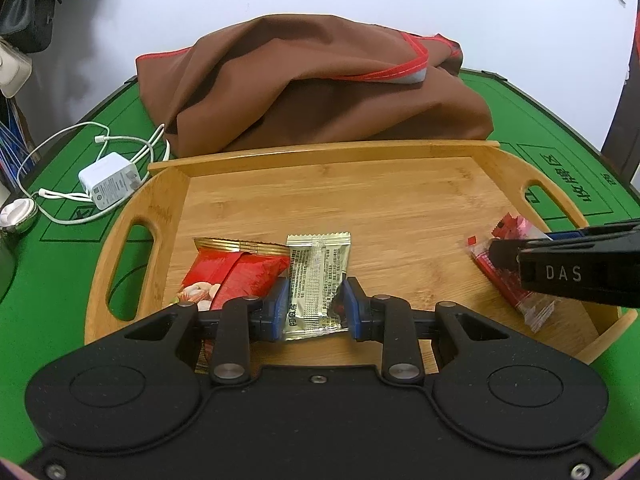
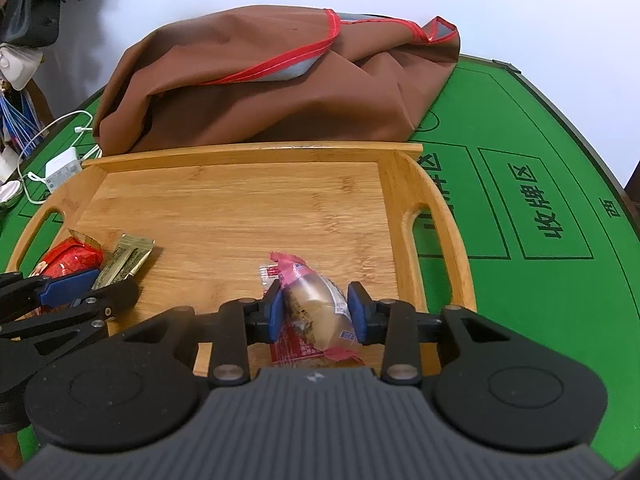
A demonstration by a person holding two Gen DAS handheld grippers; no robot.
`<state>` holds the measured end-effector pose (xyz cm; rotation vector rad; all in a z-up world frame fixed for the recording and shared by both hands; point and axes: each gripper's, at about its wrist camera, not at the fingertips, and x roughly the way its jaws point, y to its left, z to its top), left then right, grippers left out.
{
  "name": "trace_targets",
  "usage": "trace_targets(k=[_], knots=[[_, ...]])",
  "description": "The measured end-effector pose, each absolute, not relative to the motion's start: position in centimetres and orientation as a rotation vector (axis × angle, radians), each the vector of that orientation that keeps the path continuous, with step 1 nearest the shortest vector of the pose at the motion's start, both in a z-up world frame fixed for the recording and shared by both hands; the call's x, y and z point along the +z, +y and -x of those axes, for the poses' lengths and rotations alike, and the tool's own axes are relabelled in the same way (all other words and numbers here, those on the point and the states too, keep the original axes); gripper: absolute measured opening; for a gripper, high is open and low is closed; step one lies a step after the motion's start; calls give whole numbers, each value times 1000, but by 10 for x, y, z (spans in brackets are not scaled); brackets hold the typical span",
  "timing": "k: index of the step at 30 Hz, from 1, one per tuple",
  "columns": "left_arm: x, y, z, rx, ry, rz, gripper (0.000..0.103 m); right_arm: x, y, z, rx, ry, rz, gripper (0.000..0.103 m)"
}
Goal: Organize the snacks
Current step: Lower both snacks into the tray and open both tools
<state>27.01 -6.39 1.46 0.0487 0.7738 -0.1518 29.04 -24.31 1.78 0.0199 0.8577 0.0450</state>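
A bamboo tray (image 1: 320, 151) (image 2: 248, 152) lies on the green table. My left gripper (image 1: 314, 308) (image 2: 100, 284) is shut on the near end of a gold foil packet (image 1: 318, 272) (image 2: 128, 258), which rests on the tray floor beside a red nut packet (image 1: 236, 276) (image 2: 70, 260). At the tray's right side my right gripper (image 2: 314, 312) (image 1: 496, 254) is open. A pink-ended clear-wrapped pastry (image 2: 316, 304) (image 1: 516, 230) lies between its blue pads, which sit at the wrapper without squeezing it. Under the pastry lies a flat red packet (image 2: 292, 350) (image 1: 516, 292).
A brown cloth bag with red trim (image 1: 320, 92) (image 2: 260, 92) slumps behind the tray's far rim. A white charger with its cable (image 1: 110, 184) lies on the green mat (image 2: 540, 300) at the left. Dark bags hang at the far left.
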Motion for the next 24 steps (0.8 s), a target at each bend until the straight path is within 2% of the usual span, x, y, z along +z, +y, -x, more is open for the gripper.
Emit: trace_targets(k=[2,8,11,16,19,24], knots=[[15,-63,-271,-156,777,-36,28,18,-243,-290,51,860,-16,54],[18,-61,-268,-163,768,-25,31,20,-244,-286,69,861,-14,55],[22,-60,-263,-177,754,-24,41,21,-245,-282,83,856,-9,56],[29,-59,-254,-192,733,-28,48,25,-246,-276,103,846,-12,60],[35,-56,-245,-206,715,-29,56,29,-247,-268,117,829,-15,65],[45,-48,-223,-226,671,-29,84,39,-248,-250,151,790,0,75]])
